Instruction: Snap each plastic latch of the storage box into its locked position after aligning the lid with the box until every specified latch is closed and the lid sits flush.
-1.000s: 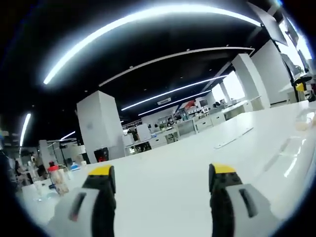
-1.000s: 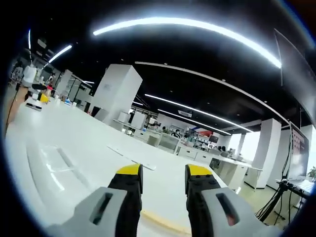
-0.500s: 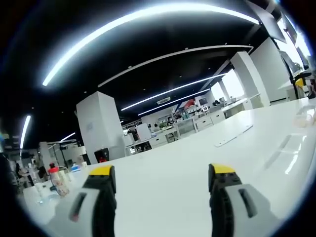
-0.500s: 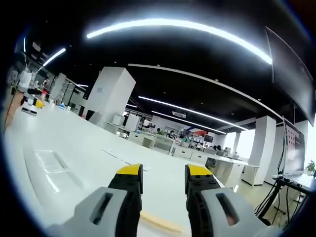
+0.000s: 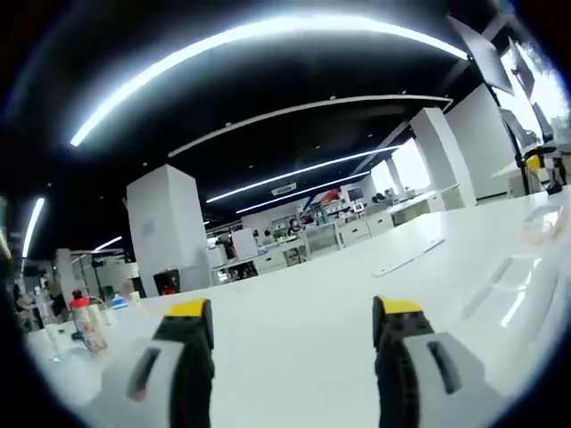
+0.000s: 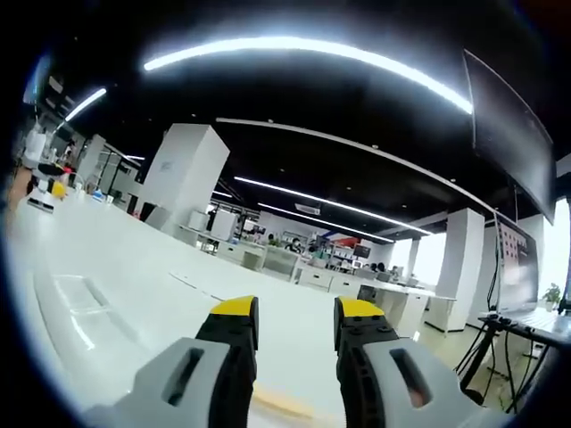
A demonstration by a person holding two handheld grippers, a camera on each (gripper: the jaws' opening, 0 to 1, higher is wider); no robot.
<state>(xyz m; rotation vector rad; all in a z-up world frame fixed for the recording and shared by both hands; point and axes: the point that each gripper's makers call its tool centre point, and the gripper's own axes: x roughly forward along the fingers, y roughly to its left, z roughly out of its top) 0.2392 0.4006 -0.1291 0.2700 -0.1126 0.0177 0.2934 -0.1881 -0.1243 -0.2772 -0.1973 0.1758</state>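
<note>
A clear plastic part of the storage box (image 5: 517, 283), whether lid or box I cannot tell, lies flat on the white table (image 5: 303, 294) at the right in the left gripper view. The same clear part (image 6: 73, 301) lies at the left in the right gripper view. My left gripper (image 5: 293, 314) hovers over the table to the left of it, jaws wide apart and empty. My right gripper (image 6: 296, 310) is to the right of it, its jaws closer together but still apart, with nothing between them. No latches can be made out.
A thin flat strip (image 5: 406, 259) lies farther out on the table, also seen as a strip (image 6: 198, 283) in the right gripper view. A red-capped bottle (image 5: 82, 323) stands at the far left. The table's near edge (image 6: 285, 406) runs under the right jaws. Desks and pillars stand behind.
Both views have shifted slightly with the hands, so the table and the clear part sit a little lower and farther out. Neither gripper's jaw spacing has changed.
</note>
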